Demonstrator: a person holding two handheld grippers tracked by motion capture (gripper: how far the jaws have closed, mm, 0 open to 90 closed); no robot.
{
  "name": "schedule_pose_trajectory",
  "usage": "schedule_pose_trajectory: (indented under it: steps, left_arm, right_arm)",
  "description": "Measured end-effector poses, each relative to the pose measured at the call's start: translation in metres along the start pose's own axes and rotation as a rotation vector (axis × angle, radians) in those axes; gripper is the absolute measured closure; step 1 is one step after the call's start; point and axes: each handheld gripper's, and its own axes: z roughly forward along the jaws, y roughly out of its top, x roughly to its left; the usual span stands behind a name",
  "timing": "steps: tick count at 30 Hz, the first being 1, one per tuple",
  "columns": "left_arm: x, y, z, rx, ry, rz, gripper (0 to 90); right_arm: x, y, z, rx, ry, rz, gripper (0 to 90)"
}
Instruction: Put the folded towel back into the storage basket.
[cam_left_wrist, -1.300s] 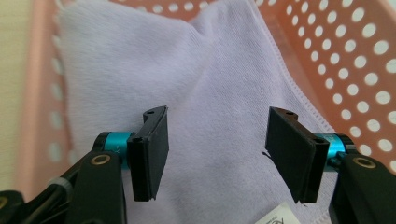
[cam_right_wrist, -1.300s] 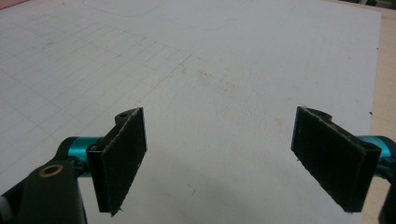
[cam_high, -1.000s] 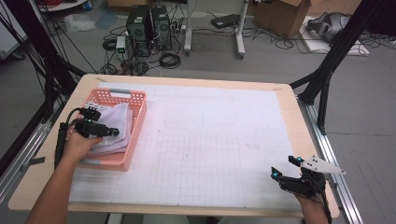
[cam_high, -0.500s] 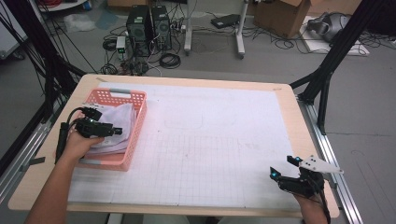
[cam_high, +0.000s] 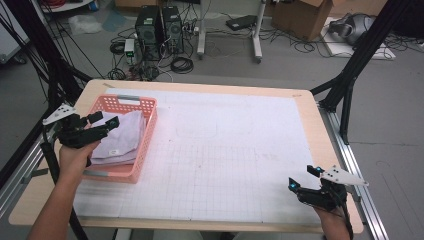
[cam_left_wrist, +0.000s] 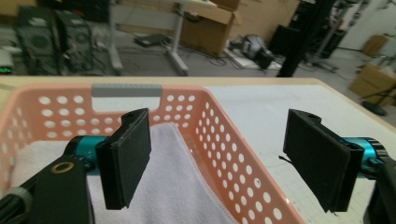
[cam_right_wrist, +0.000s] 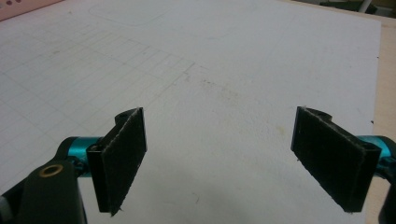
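Observation:
A pink perforated basket (cam_high: 129, 101) stands at the table's left side with a folded white towel (cam_high: 125, 137) lying in it. My left gripper (cam_high: 106, 122) hovers over the basket's left edge, above the towel. Its jaws have just been opening and stand wide with nothing between them. In the left gripper view, the towel (cam_left_wrist: 168, 182) and the basket wall (cam_left_wrist: 219, 140) lie below the left gripper (cam_left_wrist: 224, 154). My right gripper (cam_high: 301, 177) rests low at the table's front right corner, open and empty, its pads (cam_right_wrist: 121, 158) over bare mat.
A white gridded mat (cam_high: 230, 150) covers most of the wooden table (cam_high: 320, 115). Black frame posts (cam_high: 350, 75) stand at both sides. On the floor beyond the far edge are computer towers (cam_high: 157, 30), cables and cardboard boxes.
The left gripper rose off the towel and drew back toward the left, its jaws spreading wider. The towel stays in the basket. The right gripper has not moved.

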Motion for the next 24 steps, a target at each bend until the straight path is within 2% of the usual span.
schedule_pose_trajectory:
  steps: [2,4,5,8,11,14,16,20,22,24]
  left_arm:
    - [-0.011,-0.003,-0.002,-0.029,-0.065,0.011,20.6]
    - [-0.021,-0.005,-0.001,-0.033,-0.078,0.03,19.9]
    - [-0.026,-0.006,-0.001,-0.041,-0.11,0.043,20.4]
    - [-0.039,-0.006,-0.002,-0.052,-0.155,0.075,21.1]
    - [-0.052,-0.007,-0.002,-0.07,-0.209,0.083,21.8]
    - [-0.065,-0.009,-0.003,-0.072,-0.215,0.126,23.0]
    - [-0.072,-0.012,-0.002,-0.076,-0.238,0.122,23.1]
    - [-0.086,-0.015,0.002,-0.084,-0.265,0.141,23.1]
    - [-0.093,-0.018,0.004,-0.09,-0.285,0.133,23.1]
    - [-0.102,-0.024,0.006,-0.07,-0.311,0.14,23.0]
  right_arm:
    - [0.0,0.0,0.0,-0.001,0.0,-0.001,17.0]
    - [-0.001,0.0,-0.001,-0.006,-0.001,0.002,17.0]
    - [-0.001,0.0,-0.002,-0.005,-0.002,0.005,17.0]
    - [-0.002,0.0,-0.003,-0.014,-0.002,0.002,17.0]
    - [-0.003,0.0,-0.005,-0.021,0.0,0.008,17.0]
    - [-0.004,0.0,-0.005,-0.023,0.003,0.012,17.0]
    - [-0.005,-0.001,-0.006,-0.025,0.004,0.014,17.0]
    - [-0.005,-0.001,-0.008,-0.032,0.005,0.022,17.0]
    - [-0.005,-0.001,-0.009,-0.033,0.006,0.021,17.0]
    - [-0.004,0.0,-0.01,-0.033,0.004,0.01,17.0]
